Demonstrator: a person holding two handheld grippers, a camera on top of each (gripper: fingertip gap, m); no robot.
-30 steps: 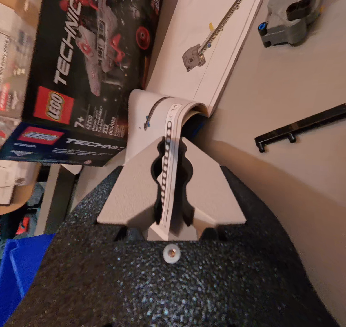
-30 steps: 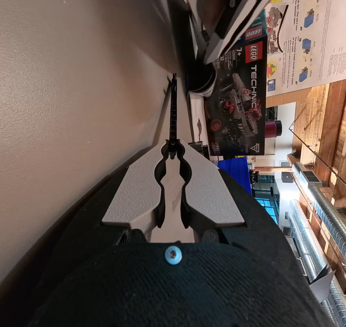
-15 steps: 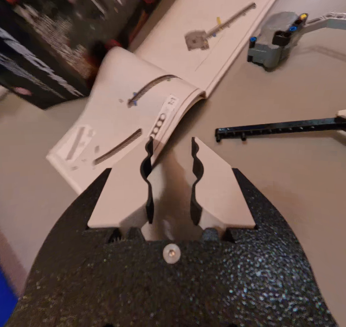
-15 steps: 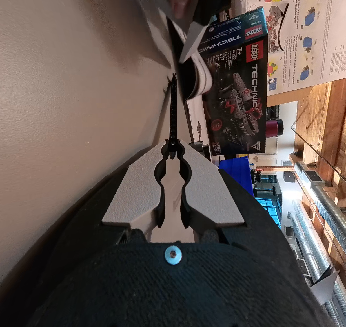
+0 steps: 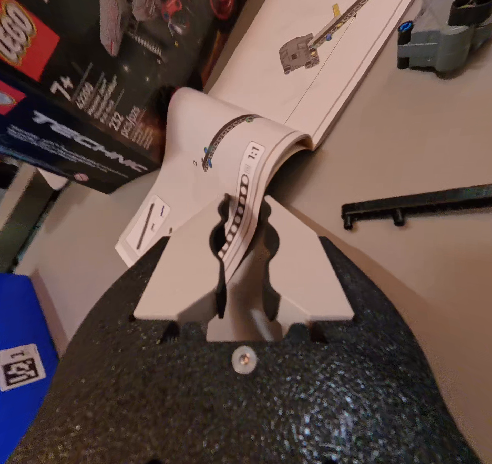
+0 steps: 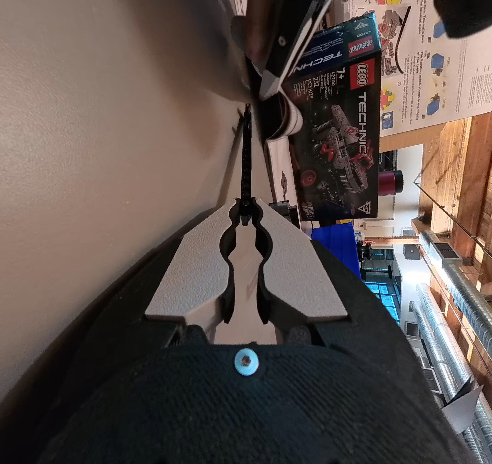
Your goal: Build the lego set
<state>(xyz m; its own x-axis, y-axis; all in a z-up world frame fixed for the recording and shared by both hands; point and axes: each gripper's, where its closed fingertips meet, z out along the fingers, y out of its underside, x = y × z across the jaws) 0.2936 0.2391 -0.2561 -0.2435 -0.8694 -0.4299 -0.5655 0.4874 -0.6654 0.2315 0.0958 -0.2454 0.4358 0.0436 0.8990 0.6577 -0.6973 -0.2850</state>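
Observation:
My left gripper (image 5: 246,198) has its jaws closed around the curled page of the open instruction booklet (image 5: 266,65), and the page runs up between the fingers. My right gripper (image 6: 245,206) is shut on one end of a long black beam (image 6: 246,158), which points away from it just above the beige table. The same beam shows in the left wrist view (image 5: 415,203), to the right of the booklet. A grey assembly with black and blue parts (image 5: 439,44) sits at the far right. The left gripper also shows in the right wrist view (image 6: 269,89), over the booklet.
The black set box (image 5: 80,65) stands behind the booklet and also shows in the right wrist view (image 6: 346,132). A blue bin (image 5: 18,331) is at the left edge. A poster and wooden shelving lie beyond the table in the right wrist view. There is about 15 cm between the tips of the two grippers.
The left gripper held the page, opened and drew back from it, and has now come back and closed around it. The right gripper and its beam have not moved.

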